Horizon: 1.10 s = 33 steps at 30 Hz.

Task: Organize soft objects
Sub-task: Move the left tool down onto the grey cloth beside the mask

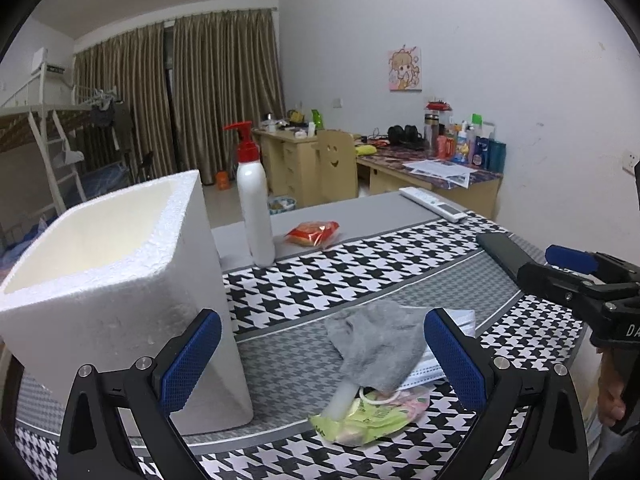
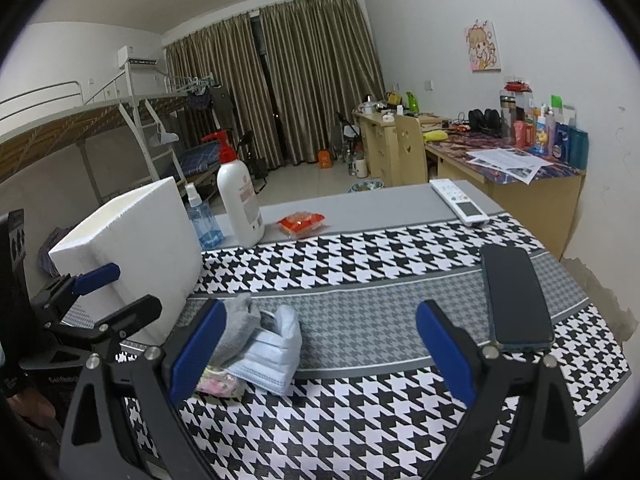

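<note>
White foam box (image 1: 116, 280) stands on the table's (image 2: 360, 320) left side, open-topped; the part of the interior that shows in the left wrist view is bare white, the bottom out of sight. Behind it, toward the far edge: a clear blue spray bottle (image 2: 202, 222), then a white pump bottle (image 1: 253, 200) with a red head, then a red snack packet (image 1: 312, 233). White remote (image 2: 460, 200) at the far right corner. Dark phone (image 2: 516, 300) flat along the right edge.

Soft things sit in a pile near the front edge, just right of the box: grey sock (image 1: 376, 344) on top, a stack of pale blue face masks (image 2: 272, 354) beneath, a green-and-pink wipes packet (image 1: 368, 416) lowest.

Left gripper (image 1: 322, 356): fingers spread wide, holding nothing, the pile framed between them. Right gripper (image 2: 320, 352): fingers also wide apart and empty, the pile by its left finger.
</note>
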Each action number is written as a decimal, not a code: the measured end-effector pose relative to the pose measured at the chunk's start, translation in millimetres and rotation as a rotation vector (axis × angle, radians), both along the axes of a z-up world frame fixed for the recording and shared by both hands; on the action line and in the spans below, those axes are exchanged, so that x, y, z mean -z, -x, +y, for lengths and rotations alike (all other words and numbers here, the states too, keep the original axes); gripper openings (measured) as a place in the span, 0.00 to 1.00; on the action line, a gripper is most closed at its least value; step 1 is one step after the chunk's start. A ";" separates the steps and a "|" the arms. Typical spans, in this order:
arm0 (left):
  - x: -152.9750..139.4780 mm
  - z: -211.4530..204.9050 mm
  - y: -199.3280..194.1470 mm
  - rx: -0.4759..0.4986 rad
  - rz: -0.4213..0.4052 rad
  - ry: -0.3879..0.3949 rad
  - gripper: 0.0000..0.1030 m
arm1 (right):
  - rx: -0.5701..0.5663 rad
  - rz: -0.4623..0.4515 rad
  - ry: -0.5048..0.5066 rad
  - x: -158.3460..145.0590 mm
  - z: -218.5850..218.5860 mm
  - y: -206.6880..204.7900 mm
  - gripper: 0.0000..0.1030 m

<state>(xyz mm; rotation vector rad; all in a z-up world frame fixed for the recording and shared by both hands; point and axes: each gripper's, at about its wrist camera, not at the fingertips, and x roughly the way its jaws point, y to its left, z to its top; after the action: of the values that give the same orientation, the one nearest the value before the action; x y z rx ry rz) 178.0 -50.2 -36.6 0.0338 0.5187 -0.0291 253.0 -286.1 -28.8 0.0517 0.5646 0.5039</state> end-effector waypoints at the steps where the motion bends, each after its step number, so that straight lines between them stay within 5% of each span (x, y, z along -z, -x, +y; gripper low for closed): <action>1: 0.9 -2.3 -1.0 0.009 0.006 -0.001 0.99 | -0.001 0.001 -0.001 0.8 -0.4 -0.3 0.95; 16: 19.2 -18.8 -17.1 0.096 0.100 0.015 0.88 | -0.019 0.030 0.004 10.2 0.6 -8.4 0.95; 25: 33.0 -23.6 -26.0 0.140 0.175 0.017 0.72 | -0.029 0.063 0.013 19.1 4.3 -15.0 0.95; 33: 41.4 -27.0 -32.3 0.179 0.222 0.031 0.48 | -0.045 0.097 0.026 27.0 10.6 -19.9 0.95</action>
<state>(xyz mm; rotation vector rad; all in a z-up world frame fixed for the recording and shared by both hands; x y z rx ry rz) 210.3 -77.2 -78.0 0.0464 0.7363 -0.2175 272.9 -275.5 -55.8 0.0386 0.6684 0.5394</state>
